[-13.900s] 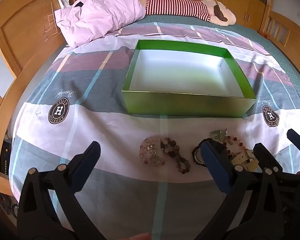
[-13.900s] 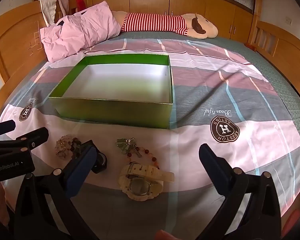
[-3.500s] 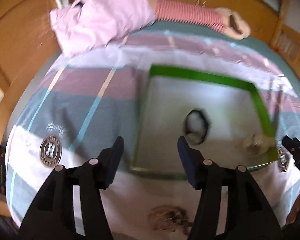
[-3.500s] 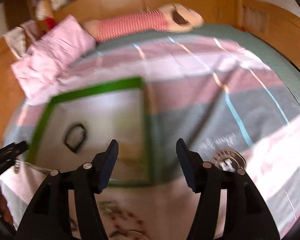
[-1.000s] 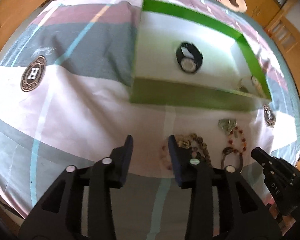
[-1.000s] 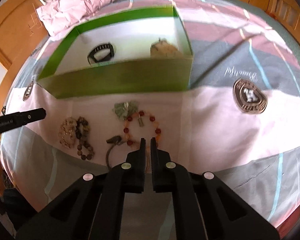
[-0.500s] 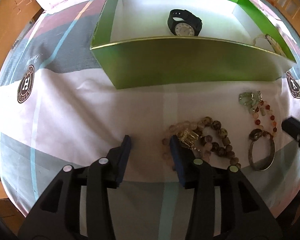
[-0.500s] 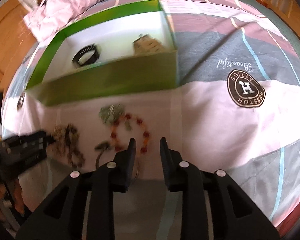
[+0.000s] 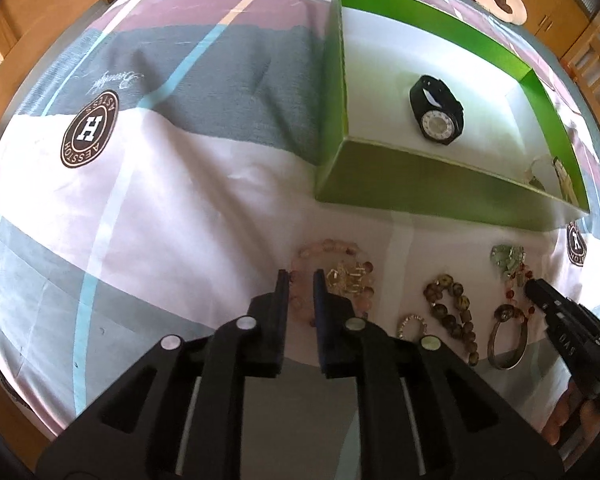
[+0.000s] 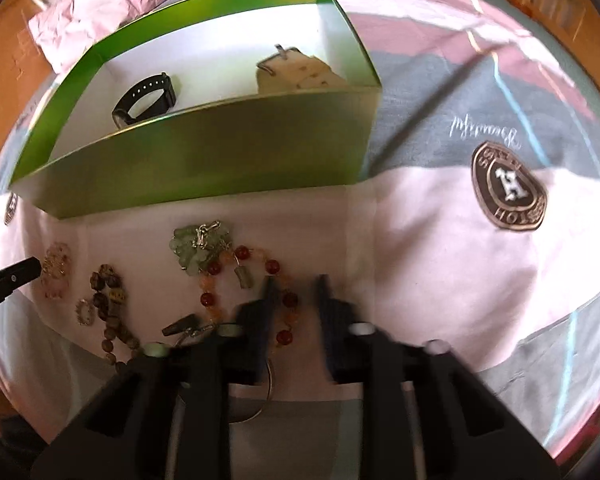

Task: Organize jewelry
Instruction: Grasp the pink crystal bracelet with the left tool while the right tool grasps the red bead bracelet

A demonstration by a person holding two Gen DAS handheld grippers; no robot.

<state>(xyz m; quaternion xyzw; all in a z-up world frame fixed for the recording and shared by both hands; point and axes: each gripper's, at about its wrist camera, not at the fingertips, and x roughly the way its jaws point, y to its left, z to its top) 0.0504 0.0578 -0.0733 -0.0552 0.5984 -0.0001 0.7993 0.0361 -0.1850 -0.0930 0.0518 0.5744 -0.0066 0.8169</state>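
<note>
Pink bead bracelet point(image 9: 324, 280) at lower centre sits between the left gripper point(image 9: 301, 280)'s narrowly open jaws; close gently, catching only beads

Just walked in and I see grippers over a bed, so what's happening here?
A person with two handheld grippers is sorting jewelry into a green box on the bed. A black watch and a cream watch already lie inside. The left gripper has its jaws nearly closed around the pink bead bracelet. The right gripper, jaws slightly apart, is at the red bead bracelet. Several other pieces lie on the sheet.
</note>
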